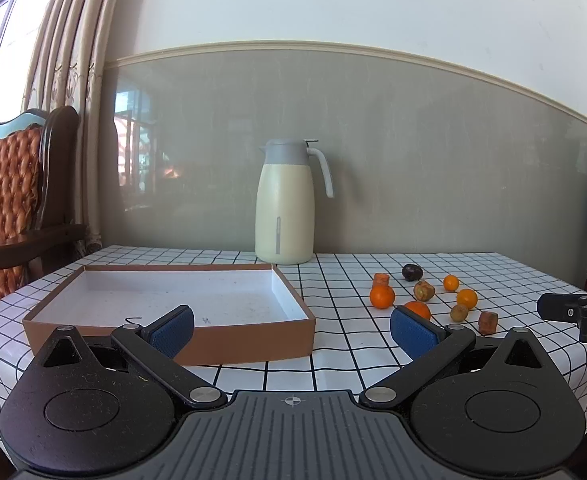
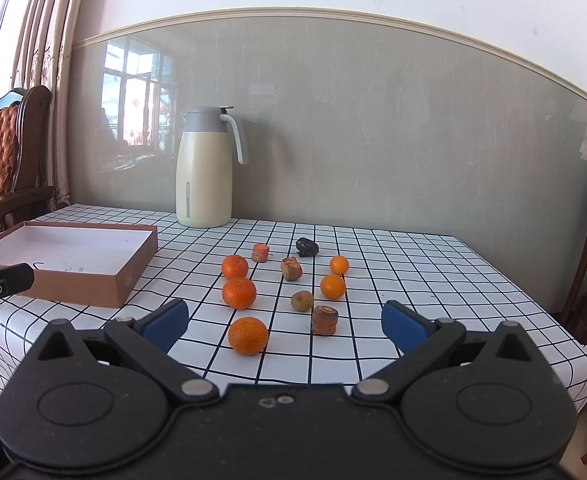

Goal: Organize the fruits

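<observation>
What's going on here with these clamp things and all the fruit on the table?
A person is holding a pair of tongs in each hand, about to sort fruit. Both the left tongs and the right tongs are open and hold nothing. The cardboard box is empty. The oranges, such as the nearest one, and the other small pieces lie loose on the checked tablecloth, beside the box. A jug stands behind.

Three oranges (image 2: 238, 292) lie in a line on the checked table, two smaller ones (image 2: 333, 286) to their right. Brown chunks (image 2: 324, 320) and a dark fruit (image 2: 307, 247) sit among them. The shallow cardboard box (image 2: 131, 276) lies empty at left.
</observation>
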Demonstrator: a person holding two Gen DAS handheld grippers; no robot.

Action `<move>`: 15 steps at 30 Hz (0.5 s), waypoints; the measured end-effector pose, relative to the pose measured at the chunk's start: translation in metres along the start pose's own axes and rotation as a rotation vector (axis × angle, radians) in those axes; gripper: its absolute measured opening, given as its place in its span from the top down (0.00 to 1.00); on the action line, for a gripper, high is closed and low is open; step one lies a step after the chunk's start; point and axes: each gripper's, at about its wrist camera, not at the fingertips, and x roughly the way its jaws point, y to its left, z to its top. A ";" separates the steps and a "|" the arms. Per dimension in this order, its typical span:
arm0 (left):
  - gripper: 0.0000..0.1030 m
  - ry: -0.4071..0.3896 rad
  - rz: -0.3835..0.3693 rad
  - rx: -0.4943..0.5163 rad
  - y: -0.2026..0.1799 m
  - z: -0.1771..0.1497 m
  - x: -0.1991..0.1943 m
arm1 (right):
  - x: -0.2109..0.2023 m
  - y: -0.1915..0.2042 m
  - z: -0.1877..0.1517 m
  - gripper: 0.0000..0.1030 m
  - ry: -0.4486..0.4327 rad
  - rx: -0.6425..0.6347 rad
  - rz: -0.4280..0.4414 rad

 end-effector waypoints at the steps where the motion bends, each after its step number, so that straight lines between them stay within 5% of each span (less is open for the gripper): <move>1: 0.00 0.000 0.000 0.000 0.000 0.000 0.000 | 0.000 0.000 0.000 0.06 0.000 0.000 0.000; 15: 0.00 0.000 0.001 0.002 0.000 0.000 0.000 | 0.000 0.000 0.000 0.06 0.001 0.000 0.000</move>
